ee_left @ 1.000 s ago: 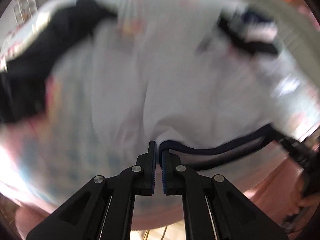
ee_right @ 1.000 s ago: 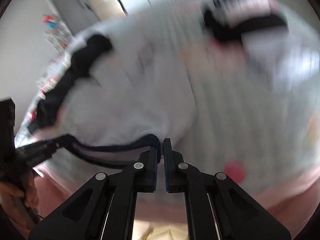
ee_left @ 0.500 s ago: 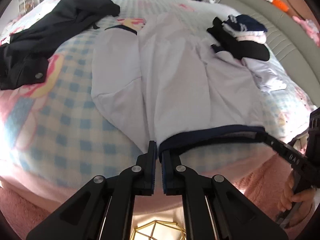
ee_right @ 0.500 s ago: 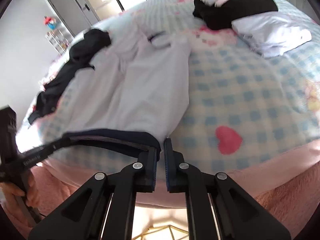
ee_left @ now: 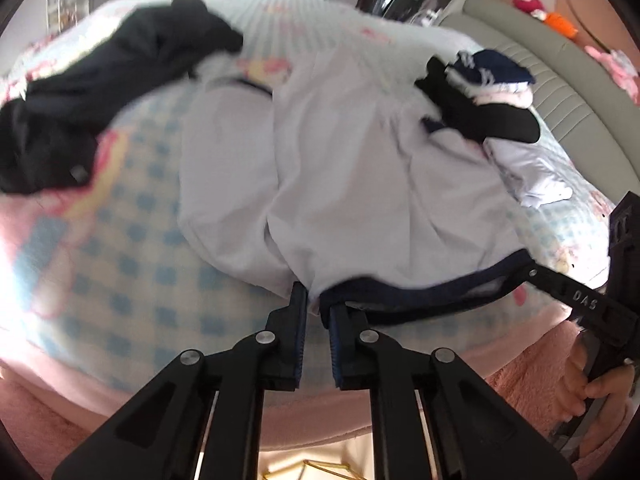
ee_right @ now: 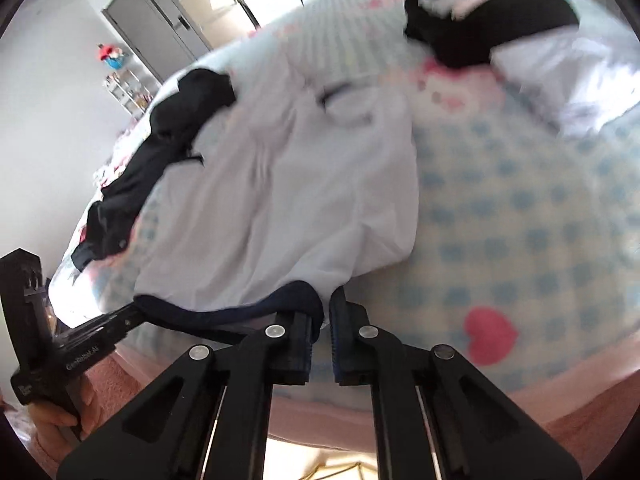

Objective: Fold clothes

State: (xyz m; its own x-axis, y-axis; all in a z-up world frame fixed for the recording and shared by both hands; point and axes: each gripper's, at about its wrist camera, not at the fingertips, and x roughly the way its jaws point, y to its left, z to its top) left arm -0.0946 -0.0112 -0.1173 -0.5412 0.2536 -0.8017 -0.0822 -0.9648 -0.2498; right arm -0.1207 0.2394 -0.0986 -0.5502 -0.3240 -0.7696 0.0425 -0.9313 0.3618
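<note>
A white garment (ee_left: 344, 168) with a dark navy hem (ee_left: 420, 300) lies spread on the checked bed; it also shows in the right wrist view (ee_right: 304, 200). My left gripper (ee_left: 316, 312) is shut on the hem's left corner at the bed's near edge. My right gripper (ee_right: 325, 320) is shut on the hem's right corner (ee_right: 304, 300). The hem stretches between the two grippers. The right gripper's fingers show at the far right of the left wrist view (ee_left: 560, 284).
A black garment (ee_left: 100, 96) lies at the back left of the bed. A pile of black, navy and white clothes (ee_left: 480, 100) sits at the back right, with a folded white piece (ee_left: 528, 176) beside it. A grey headboard (ee_left: 560, 80) runs along the right.
The white garment has been laid flat on the bed and pulled toward the near edge. Both grippers stay shut on the hem corners.
</note>
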